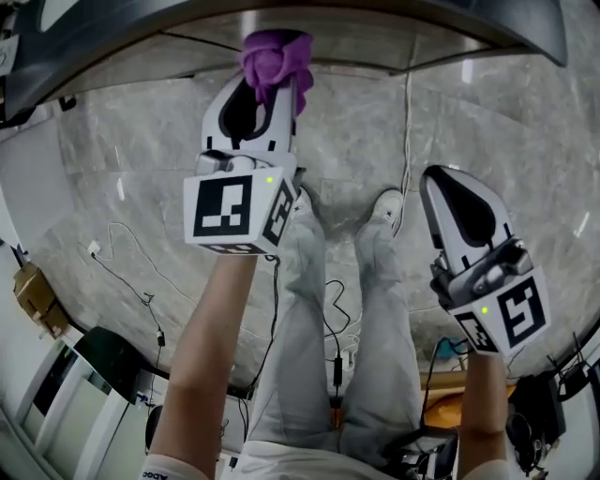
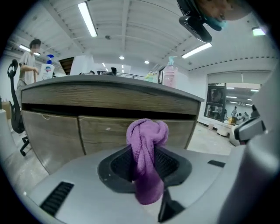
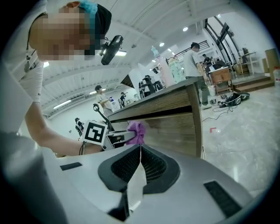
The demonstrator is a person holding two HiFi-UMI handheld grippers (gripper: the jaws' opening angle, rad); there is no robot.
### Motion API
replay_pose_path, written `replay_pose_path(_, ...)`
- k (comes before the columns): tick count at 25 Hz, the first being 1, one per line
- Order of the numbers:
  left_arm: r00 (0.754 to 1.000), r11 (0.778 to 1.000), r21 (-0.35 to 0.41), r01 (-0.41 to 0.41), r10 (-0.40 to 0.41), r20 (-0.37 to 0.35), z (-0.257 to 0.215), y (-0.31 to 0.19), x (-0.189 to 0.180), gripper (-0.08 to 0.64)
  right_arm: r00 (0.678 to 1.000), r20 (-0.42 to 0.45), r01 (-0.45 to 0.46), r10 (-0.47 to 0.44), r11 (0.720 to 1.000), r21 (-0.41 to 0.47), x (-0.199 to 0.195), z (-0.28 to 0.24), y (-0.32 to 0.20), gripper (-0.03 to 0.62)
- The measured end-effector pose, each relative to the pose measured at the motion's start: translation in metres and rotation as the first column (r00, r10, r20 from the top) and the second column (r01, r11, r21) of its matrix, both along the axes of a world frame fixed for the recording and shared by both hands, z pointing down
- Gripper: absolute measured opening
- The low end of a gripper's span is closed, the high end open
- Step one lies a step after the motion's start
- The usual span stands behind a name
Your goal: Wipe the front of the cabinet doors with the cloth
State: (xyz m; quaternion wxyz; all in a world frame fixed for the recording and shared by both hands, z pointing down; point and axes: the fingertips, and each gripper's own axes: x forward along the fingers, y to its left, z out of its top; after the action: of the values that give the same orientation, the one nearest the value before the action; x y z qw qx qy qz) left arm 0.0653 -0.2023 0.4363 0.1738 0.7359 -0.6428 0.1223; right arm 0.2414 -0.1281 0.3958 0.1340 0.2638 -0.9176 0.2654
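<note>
In the head view the surface (image 1: 375, 23) crosses the top of the frame as a dark curved edge, and below it the grey stone floor (image 1: 122, 178) lies open to the left and to the right. Thin cables (image 1: 131, 281) run over the floor at the lower left, and the person's two legs with light shoes (image 1: 386, 204) stand in the middle.

In the left gripper view the cabinet fills the middle. A dark gap runs under the surface, and below the gap are the wooden doors (image 2: 105, 133), closed, with a narrow seam between them. To the right of the cabinet corner the floor is free.

The left gripper (image 1: 270, 80) is raised to the upper middle of the head view, close under the edge of the surface. Its jaws are pinching the purple cloth (image 2: 146, 144), which is bunched to a knot above the jaw tips and hangs down between them. The cloth is in front of the doors, near the dark gap (I cannot tell if it touches the wood).

The right gripper (image 3: 140, 153) is at the right of the head view, lower, well apart from the cabinet. Its jaws are pressed together with nothing between them.

On the surface stands a pink bottle (image 2: 169, 74).
</note>
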Motion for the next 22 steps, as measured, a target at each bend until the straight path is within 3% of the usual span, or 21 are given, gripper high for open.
replay_pose_path(7,0.990,0.992,-0.023,-0.122,0.120,-0.069,0.025,-0.028,0.133,0.112,0.999,-0.005,-0.042,0.042,0.999,-0.023,0.076,0.002,-0.009,0.029)
replay_pose_path(12,0.964,0.964,-0.043,-0.262,0.259,-0.067,0.044,-0.047,0.202,0.112,0.992,-0.015,-0.124,0.124,0.991,-0.053,0.119,0.015,-0.004,0.029)
replay_pose_path(22,0.964,0.963,-0.087,-0.257,0.249,-0.089,0.065,-0.058,0.180,0.112,0.975,-0.043,-0.219,0.216,0.973,-0.077,0.132,0.036,0.010,0.029)
